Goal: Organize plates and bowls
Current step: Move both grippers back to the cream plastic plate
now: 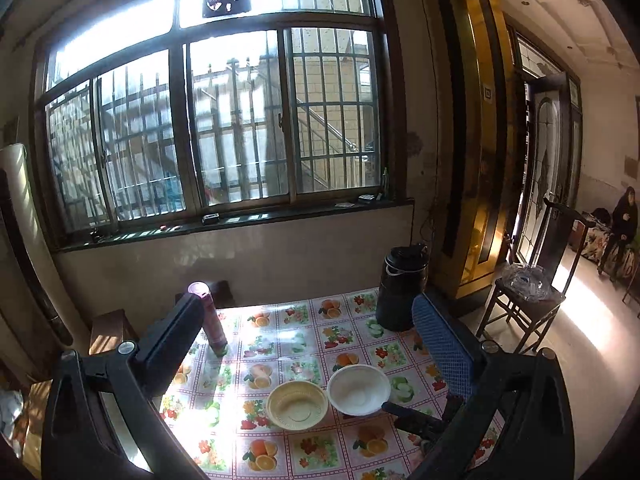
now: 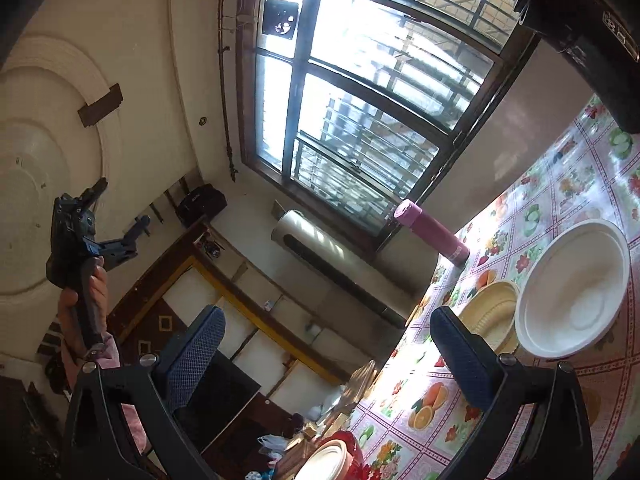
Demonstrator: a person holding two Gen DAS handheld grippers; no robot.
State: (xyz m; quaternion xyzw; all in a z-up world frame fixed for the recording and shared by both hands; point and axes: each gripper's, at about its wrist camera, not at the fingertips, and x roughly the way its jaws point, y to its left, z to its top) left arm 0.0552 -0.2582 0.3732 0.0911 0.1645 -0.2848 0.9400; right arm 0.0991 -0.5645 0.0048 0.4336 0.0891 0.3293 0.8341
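the left gripper [image 1: 308, 324] is hovering above the table with its fingers spread wide apart and nothing between them. the right gripper [image 2: 328, 344] is rolled steeply to one side, its fingers likewise standing apart with nothing between them; one blue-padded finger [image 2: 460, 356] is lying just beside the yellow bowl's [image 2: 492, 312] rim.

in the left wrist view, the yellow bowl [image 1: 297, 405] and the white bowl [image 1: 359, 389] are sitting below and between the left fingers, near the table's close edge. both are resting upright, mouths facing up, rims touching or nearly touching, with the white bowl toward the right. being round, neither is showing a long axis.

in the right wrist view, a white plate [image 2: 324, 462] is lying at the table's edge, partly cut off by the frame.

farther back on the fruit-print tablecloth [image 1: 280, 332], a pink bottle [image 1: 212, 316] is standing upright at the left, and a black kettle [image 1: 400, 288] is standing at the right, well apart from the bowls. beyond the table, a wooden chair [image 1: 532, 304] is standing near the doorway.
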